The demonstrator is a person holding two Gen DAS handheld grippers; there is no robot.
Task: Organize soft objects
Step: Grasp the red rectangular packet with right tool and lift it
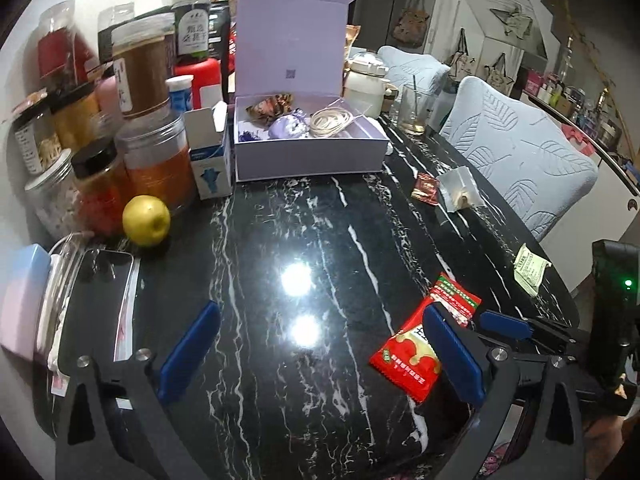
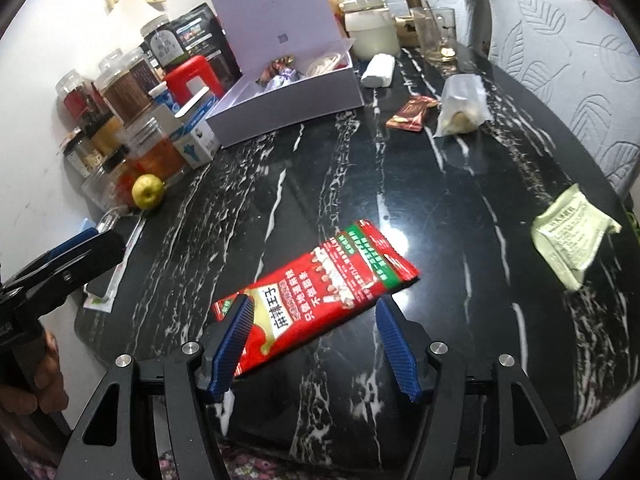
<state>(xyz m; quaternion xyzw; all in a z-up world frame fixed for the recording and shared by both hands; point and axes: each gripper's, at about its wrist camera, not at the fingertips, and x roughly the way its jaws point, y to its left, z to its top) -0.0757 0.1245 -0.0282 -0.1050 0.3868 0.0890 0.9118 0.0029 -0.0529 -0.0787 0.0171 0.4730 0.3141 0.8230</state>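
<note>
A red snack packet (image 2: 320, 284) lies flat on the black marble table (image 2: 360, 184). My right gripper (image 2: 314, 302) is open and low over it. The packet's near end lies between the blue fingers (image 2: 232, 344); the left pad is at its edge and the right pad stands apart from it. My left gripper (image 1: 322, 310) is open wide over bare table, with the red packet (image 1: 404, 354) partly behind its right finger. An open lilac box (image 1: 312, 156) at the back holds a purple pouch, a brown wrapper and a coil of bands. Also on the table are a pale green sachet (image 2: 572, 236), a brown sachet (image 2: 410, 116) and a clear bag (image 2: 460, 108).
Jars and bottles (image 1: 140, 80) crowd the back left by the wall, with a yellow-green apple (image 1: 146, 220) and a phone (image 1: 100, 292) in front. A glass (image 1: 414, 112) and a white pot (image 1: 366, 84) stand behind the box. Two padded chairs (image 1: 520, 152) line the right edge.
</note>
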